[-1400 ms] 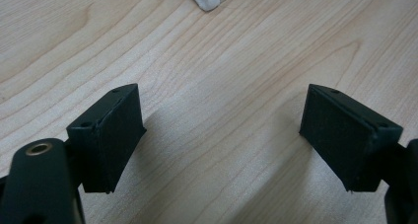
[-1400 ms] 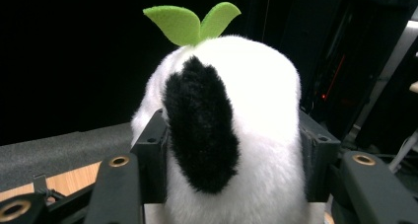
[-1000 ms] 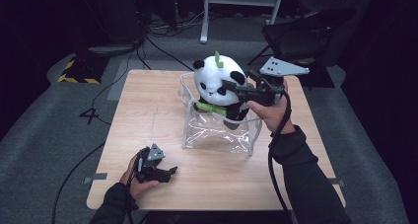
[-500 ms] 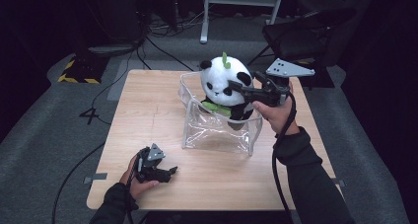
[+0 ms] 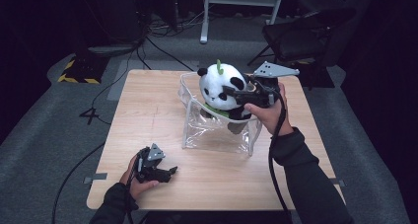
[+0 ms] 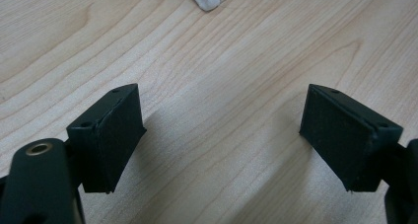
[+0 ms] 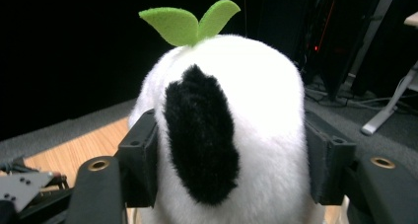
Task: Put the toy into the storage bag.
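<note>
At the left of the high view, the left gripper (image 5: 167, 173) rested on the wooden table (image 5: 148, 110) near its front edge, held in the person's left hand (image 5: 135, 177). Its jaws stood spread wide with nothing between them; the left gripper view showed bare tabletop between the two black pads (image 6: 111, 140).

Toward the middle, a clear plastic bag (image 5: 217, 132) stood upright on the table with its mouth open. The plush panda (image 5: 223, 91) sat in that mouth, its body partly down inside and its head above the rim.

At the right, the right gripper (image 5: 239, 93) had the panda's head between its jaws. In the right gripper view the pads (image 7: 143, 165) lay against both sides of the head, though the jaws had just been opening, so the grip was judged to be loosening.

The step in hand was judged to be the release of the toy into the bag. The next move would call for the jaws to clear the plush fully, then a withdrawal without snagging the bag's rim or tipping the bag.
</note>
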A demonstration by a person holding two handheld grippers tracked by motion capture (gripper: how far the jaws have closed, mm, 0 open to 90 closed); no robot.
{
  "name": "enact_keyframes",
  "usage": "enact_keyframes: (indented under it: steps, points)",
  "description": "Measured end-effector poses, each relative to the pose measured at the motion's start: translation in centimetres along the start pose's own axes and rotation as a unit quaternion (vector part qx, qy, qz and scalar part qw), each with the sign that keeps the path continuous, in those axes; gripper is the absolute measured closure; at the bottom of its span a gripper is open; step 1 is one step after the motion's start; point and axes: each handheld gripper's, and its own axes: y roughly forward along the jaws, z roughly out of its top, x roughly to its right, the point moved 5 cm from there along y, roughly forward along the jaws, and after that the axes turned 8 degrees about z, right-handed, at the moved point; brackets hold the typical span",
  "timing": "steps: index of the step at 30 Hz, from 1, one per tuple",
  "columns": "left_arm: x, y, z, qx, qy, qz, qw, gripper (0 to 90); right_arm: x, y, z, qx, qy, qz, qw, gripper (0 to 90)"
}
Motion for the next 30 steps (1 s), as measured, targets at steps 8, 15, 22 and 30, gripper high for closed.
enact_keyframes:
  steps: [8, 15, 22, 30]
  points:
    - [0.0, 0.0, 0.0, 0.000, 0.000, 0.000, 1.0000, 16.6, -0.2, 0.6, -1.0, -0.033, -0.007, 0.004, 0.9994, 31.0]
    - [0.0, 0.0, 0.0, 0.000, 0.000, 0.000, 1.0000, 16.6, -0.1, 0.9, -1.6, -0.054, -0.002, 0.003, 0.9985, 28.1]
    - [0.0, 0.0, 0.0, 0.000, 0.000, 0.000, 1.0000, 16.6, -0.2, 1.3, -2.1, -0.084, -0.013, -0.001, 0.9964, 26.1]
    - [0.0, 0.0, 0.0, 0.000, 0.000, 0.000, 1.0000, 16.6, -0.4, 2.0, -3.1, -0.144, -0.030, -0.010, 0.9891, 25.8]
